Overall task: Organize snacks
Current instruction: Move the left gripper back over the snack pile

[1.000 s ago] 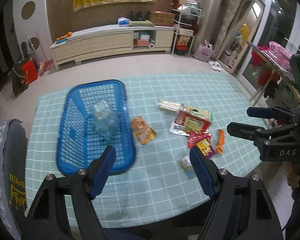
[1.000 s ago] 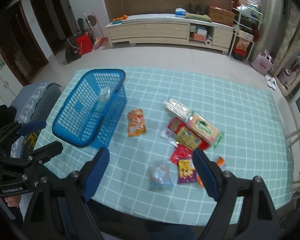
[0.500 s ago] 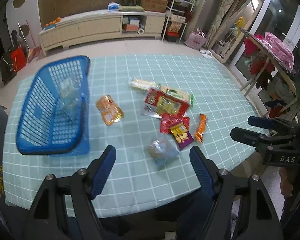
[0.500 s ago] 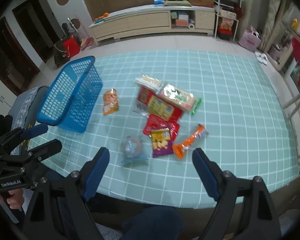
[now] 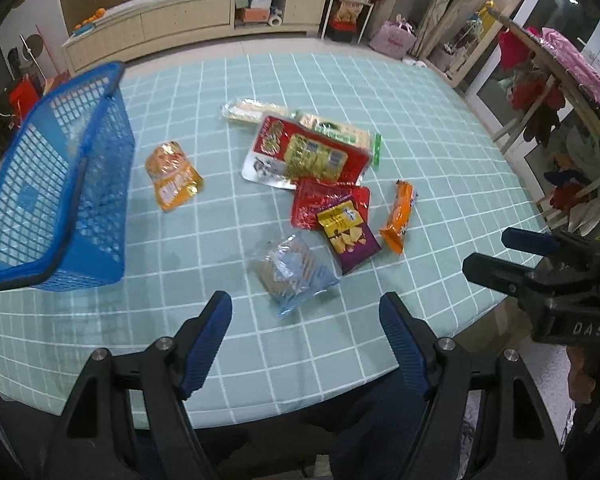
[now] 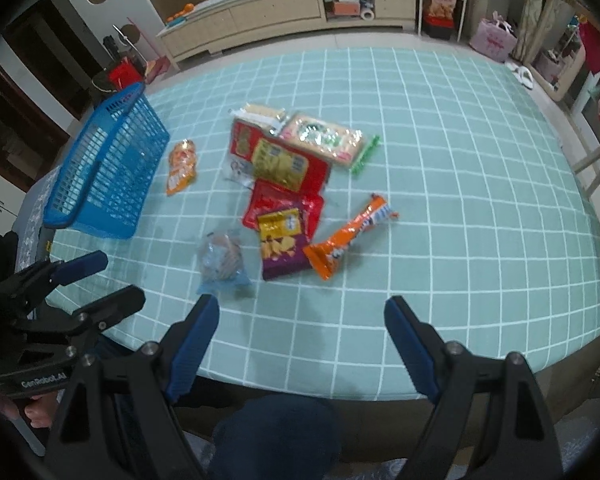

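Now, left wrist view: left gripper (image 5: 305, 314) spread wide, empty, above a clear biscuit bag (image 5: 294, 272); blue basket (image 5: 56, 184) sits left. Right wrist view: right gripper (image 6: 302, 318) splayed, empty, with the snack pile (image 6: 288, 172) ahead on the checked tablecloth (image 6: 460, 200).

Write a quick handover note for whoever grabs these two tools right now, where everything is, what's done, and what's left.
Left tool: open, empty, above the table's near edge.
Right tool: open, empty, also at the near edge.
Basket: blue, at the table's left end; whether anything is inside cannot be told.
Snacks, all loose on the tablecloth: orange pouch nearest the basket; clear bag closest to the tools; purple chip bag lying on a red pack; orange bar; big red pack overlapping two pale packs behind.
Done: nothing visibly packed.
Left: put every snack in the basket.
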`<action>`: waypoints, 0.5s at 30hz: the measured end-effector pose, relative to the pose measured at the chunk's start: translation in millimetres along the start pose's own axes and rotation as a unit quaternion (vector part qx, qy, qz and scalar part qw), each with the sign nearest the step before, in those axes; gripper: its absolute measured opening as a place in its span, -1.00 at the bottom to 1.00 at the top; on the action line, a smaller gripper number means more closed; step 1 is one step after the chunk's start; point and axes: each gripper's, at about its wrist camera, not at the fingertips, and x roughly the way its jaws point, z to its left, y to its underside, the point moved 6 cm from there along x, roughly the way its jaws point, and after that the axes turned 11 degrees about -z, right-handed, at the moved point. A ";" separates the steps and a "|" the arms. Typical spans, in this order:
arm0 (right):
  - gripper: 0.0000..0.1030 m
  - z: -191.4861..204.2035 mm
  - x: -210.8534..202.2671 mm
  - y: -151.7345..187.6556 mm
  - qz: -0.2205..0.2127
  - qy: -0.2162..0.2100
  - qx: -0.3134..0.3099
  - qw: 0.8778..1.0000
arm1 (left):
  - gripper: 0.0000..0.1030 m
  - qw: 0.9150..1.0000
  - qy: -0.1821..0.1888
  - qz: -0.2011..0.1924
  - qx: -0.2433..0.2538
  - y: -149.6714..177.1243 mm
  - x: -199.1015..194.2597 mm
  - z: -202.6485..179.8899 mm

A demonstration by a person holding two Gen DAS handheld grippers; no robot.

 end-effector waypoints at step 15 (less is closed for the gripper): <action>0.70 -32.2 64.4 4.6 0.048 -0.001 0.020 0.999 | 0.44 0.995 -0.034 0.077 -0.046 6.7 90.3 8.6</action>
